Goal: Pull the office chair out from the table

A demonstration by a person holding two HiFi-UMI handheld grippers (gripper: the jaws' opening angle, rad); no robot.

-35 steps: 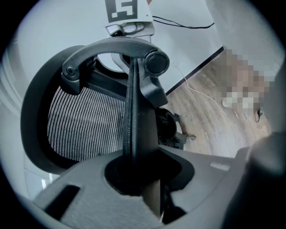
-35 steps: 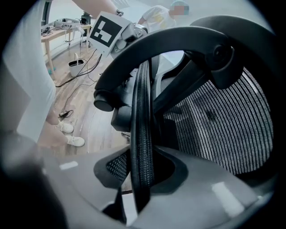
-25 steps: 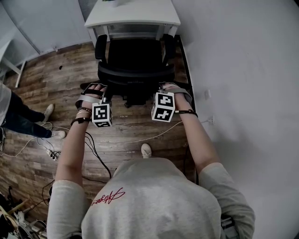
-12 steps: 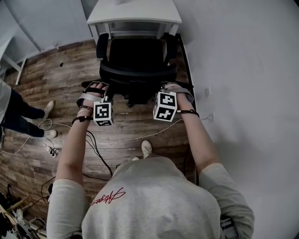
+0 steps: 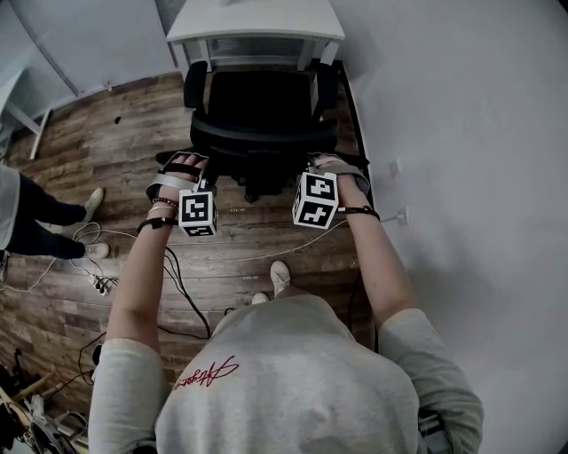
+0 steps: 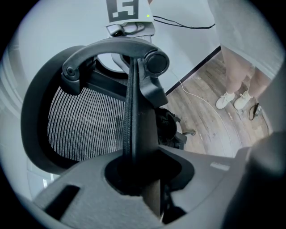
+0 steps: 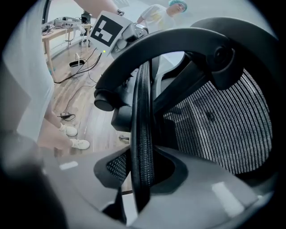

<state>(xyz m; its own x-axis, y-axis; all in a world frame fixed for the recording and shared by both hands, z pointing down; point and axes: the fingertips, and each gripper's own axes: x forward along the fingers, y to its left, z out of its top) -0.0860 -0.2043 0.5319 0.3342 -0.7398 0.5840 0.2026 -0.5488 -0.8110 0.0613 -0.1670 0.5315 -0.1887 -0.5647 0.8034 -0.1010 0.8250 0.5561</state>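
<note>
Head view, entry for one moment.

**Item:** office chair (image 5: pixel 260 111), black, with mesh back, two armrests and a castor base. It stands directly ahead of both tongs with its back turned toward them. Its seat front is close to the white desk (image 5: pixel 256 19), which lies farther beyond the tongs.

**Left tongs** (image 5: pixel 189 162): clamped on the backrest rim (image 6: pixel 133 112) at the chair's left side. The left gripper view shows the dark rim running straight up between the closed jaws, with the mesh panel (image 6: pixel 85 127) beside it.

**Right tongs** (image 5: pixel 321 164): clamped likewise on the rim at the chair's right side, the woven edge pinched between the jaws in the right gripper view. The backrest spans the gap between the two tongs.

**Surroundings:** wooden floor (image 5: pixel 106 160) beneath the tongs. Loose cables (image 5: pixel 182 284) lie on it behind the tongs, toward the person. A bystander's legs (image 5: pixel 40 222) are well off to the left of the left tongs, and a plain wall (image 5: pixel 461 133) is to the right of the right tongs.

**Step in hand (judged):** the pull itself, with both grips set and the chair not yet well clear of the desk.

**Next move (judged):** draw both tongs back together and evenly, so the castors roll straight and the chair does not swivel. The cables and the person's own feet (image 5: pixel 279 279) lie in the path.
</note>
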